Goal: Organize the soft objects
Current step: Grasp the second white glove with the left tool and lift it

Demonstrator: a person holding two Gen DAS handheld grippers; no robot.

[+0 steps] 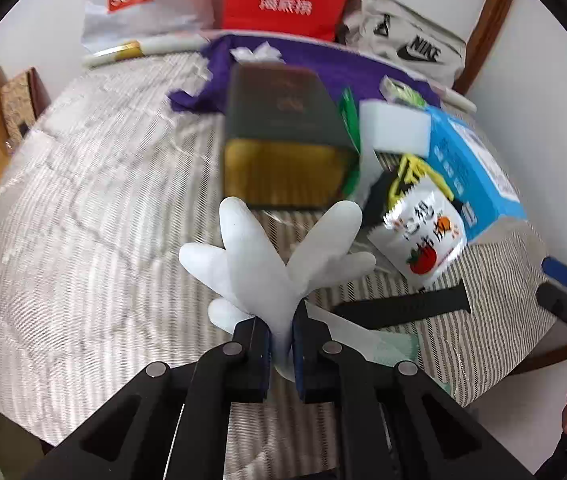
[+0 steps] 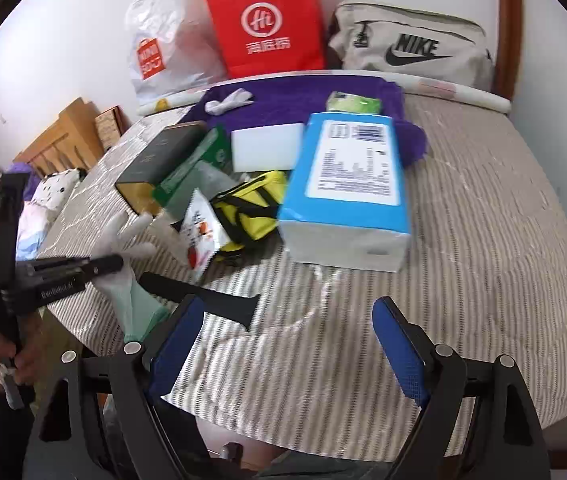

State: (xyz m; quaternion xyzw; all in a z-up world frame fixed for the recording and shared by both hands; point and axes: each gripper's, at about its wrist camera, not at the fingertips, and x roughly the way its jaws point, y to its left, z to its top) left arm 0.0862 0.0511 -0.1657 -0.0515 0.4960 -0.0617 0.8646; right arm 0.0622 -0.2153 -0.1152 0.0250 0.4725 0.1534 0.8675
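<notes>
Over bed: L tool [image 1: 281,336] clamps white glove [image 1: 271,256]; R tool [image 2: 287,344] spread, level.

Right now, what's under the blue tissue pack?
The blue tissue pack leans on the white sponge block and yellow pouch; purple cloth lies behind. Anything beneath is hidden.

We're in a home here, a lived-in room: a round table under a striped cloth [image 2: 483,208] pushed against a white wall, shopping bags lined up behind it, a red Haidilao bag [image 2: 263,24], a Miniso bag [image 2: 163,44], a Nike pouch [image 2: 411,44], and wooden furniture [image 2: 63,136] off to the side
</notes>
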